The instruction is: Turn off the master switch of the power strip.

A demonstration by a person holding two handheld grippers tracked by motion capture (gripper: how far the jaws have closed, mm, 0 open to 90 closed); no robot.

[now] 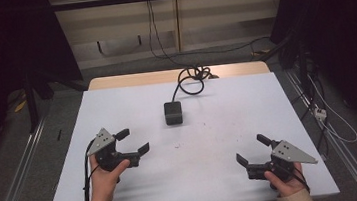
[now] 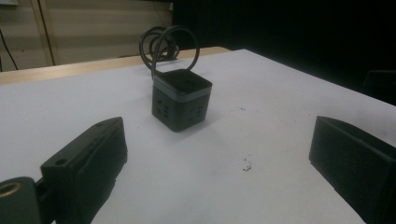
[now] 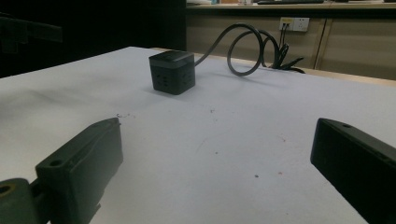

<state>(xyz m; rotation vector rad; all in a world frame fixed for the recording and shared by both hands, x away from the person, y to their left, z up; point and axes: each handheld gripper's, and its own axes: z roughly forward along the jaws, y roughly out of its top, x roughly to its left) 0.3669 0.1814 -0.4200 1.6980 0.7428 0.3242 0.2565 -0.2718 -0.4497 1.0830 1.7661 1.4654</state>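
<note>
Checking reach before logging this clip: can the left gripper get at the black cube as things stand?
Probably yes: the left gripper is open, and bare table lies between it and the black cube.

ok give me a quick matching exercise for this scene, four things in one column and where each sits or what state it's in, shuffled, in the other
Things:
1. black socket cube
2. coiled cable
3. left gripper
4. right gripper

Places or states:
A. open, at the near right of the white table
B. looped at the table's far edge
C. standing upright near the middle, toward the far side
D. open, at the near left of the table

Pairs: 1-C, 2-B, 3-D, 4-A
</note>
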